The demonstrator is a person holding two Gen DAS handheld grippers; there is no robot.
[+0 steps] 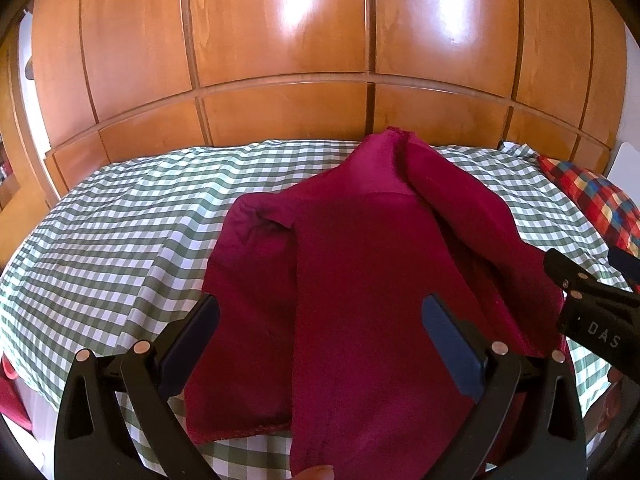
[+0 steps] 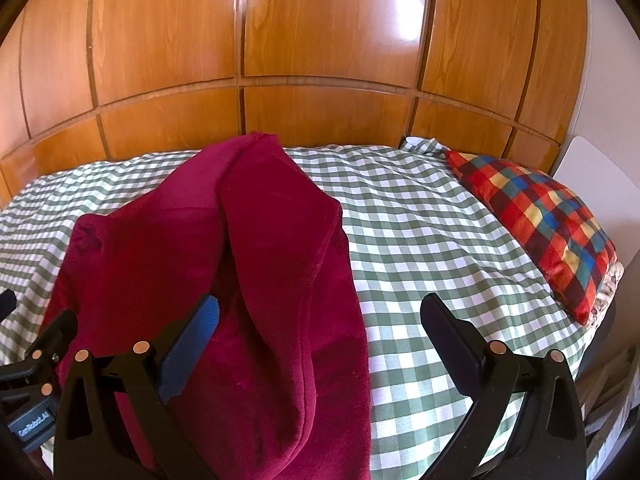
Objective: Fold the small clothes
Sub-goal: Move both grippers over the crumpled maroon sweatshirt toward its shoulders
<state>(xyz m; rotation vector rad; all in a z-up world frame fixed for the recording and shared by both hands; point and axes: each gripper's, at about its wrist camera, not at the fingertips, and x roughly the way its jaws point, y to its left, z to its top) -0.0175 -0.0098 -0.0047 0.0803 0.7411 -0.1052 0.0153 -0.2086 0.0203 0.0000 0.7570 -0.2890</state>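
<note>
A wooden wardrobe is seen at the far side, behind a bed covered by a green checked sheet. A crimson garment is spread on the sheet's near middle, its right side folded inward. A plaid pillow is set far right. The left gripper is held spread above the garment, and the right gripper is likewise spread over its right edge.

My left gripper has its jaws spread wide, nothing pinched between the fingers. My right gripper is spread just as wide and grips nothing. The two sit close side by side, level with each other, both pointing the same way. A fingertip shows at the bottom of the left view.
</note>
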